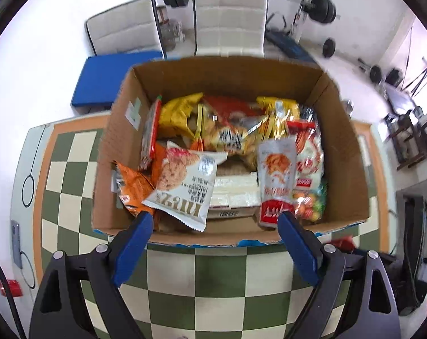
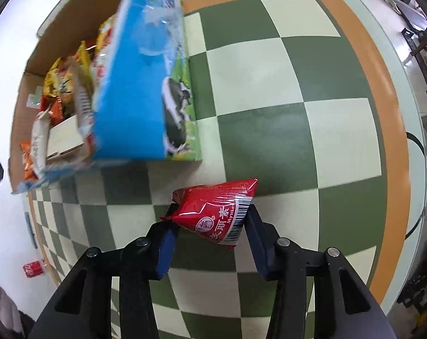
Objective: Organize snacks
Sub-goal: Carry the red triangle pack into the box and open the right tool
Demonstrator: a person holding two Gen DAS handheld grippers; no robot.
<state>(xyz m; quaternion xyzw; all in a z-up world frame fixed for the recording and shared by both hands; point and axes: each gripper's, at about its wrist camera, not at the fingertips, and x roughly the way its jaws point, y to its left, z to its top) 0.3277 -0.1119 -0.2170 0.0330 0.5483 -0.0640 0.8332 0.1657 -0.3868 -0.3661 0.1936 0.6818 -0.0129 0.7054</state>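
A cardboard box (image 1: 346, 147) full of snack packets stands on the checkered table (image 1: 219, 268). Among them are a white cookie packet (image 1: 185, 186), a white and red packet (image 1: 276, 180) and yellow bags (image 1: 179, 113). My left gripper (image 1: 214, 220) is open and empty, just above the box's near edge. In the right wrist view the box (image 2: 128, 84) shows its blue printed side at upper left. My right gripper (image 2: 210, 220) is shut on a red snack packet (image 2: 216, 212), held above the table (image 2: 298, 141) to the right of the box.
Two white chairs (image 1: 230, 19) and a blue cushion (image 1: 109, 79) stand beyond the table. Weights and a bench (image 1: 312, 11) are at the back. A red can (image 2: 34, 268) lies on the floor at left. A phone (image 1: 15, 243) lies near the table's left edge.
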